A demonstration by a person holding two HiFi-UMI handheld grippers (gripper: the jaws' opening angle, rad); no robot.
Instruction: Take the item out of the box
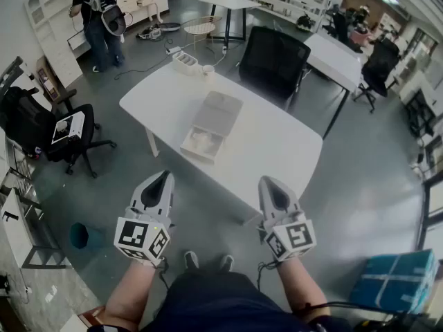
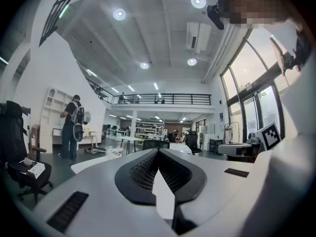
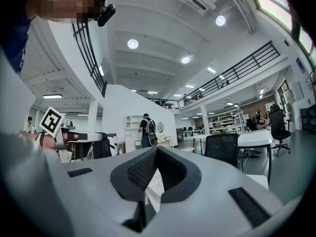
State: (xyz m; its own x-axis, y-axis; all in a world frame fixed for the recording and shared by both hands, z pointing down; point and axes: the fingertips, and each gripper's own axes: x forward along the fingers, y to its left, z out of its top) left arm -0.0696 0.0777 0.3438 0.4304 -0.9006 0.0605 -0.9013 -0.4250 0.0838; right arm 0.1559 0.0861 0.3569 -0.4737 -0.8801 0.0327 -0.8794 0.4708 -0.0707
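A flat pale box [image 1: 208, 126] lies open on the white table [image 1: 277, 151]. Its lid [image 1: 218, 109] is folded back toward the far side, and a light-coloured item [image 1: 201, 142] rests in the near tray. Both grippers hang in front of the table's near edge, well short of the box and pointing up into the room. My left gripper [image 1: 163, 178] is shut with nothing in it; in the left gripper view its tips [image 2: 158, 154] meet. The right gripper [image 1: 269, 182] is also shut and empty, its jaws [image 3: 155, 152] pressed together in the right gripper view.
A black office chair [image 1: 273, 57] stands behind the table. A small white organizer [image 1: 185, 62] and a cup [image 1: 208, 70] sit at its far corner. Another black chair [image 1: 66, 133] is at left, a teal bin [image 1: 79, 235] near my feet, a blue box [image 1: 394, 279] at right. A person [image 1: 100, 16] stands far off.
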